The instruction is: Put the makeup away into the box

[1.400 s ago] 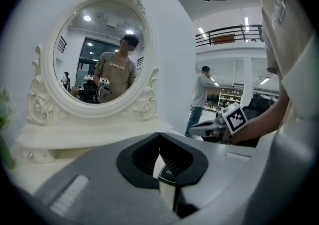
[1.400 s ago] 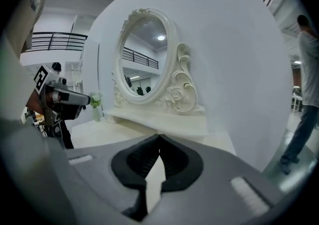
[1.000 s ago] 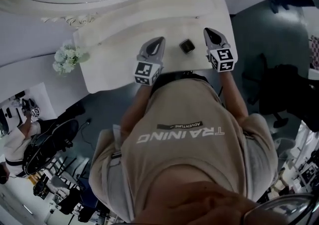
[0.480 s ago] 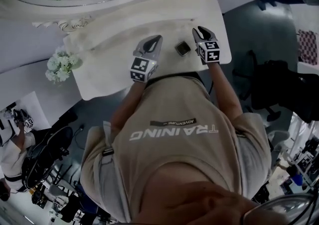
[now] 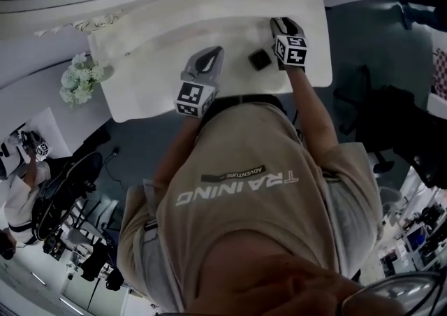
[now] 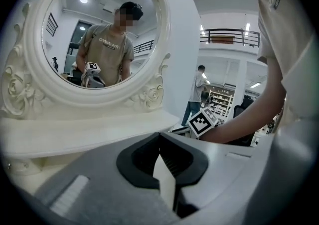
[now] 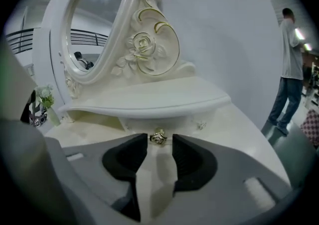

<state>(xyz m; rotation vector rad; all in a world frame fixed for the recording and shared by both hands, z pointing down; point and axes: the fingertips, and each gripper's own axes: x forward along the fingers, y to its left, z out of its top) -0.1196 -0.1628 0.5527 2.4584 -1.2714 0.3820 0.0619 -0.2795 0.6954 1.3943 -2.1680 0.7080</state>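
Head view: two handheld tongs are reaching over a cream-white carved vanity worktop (image 5: 154, 49), with the makeup lying between them.
A small dark square makeup compact (image 5: 260, 59) is lying on the worktop right of centre in the upper frame, just left of the right tongs (image 5: 284, 24) and apart from the left tongs (image 5: 211, 54). In the right gripper view the right tongs are standing apart, having just been opening, with nothing between them; a small gold drawer knob (image 7: 158, 137) is showing beyond the gap. In the left gripper view the left tongs are closing tip to tip, empty, below an ornate white oval mirror (image 6: 94, 35) at upper left.
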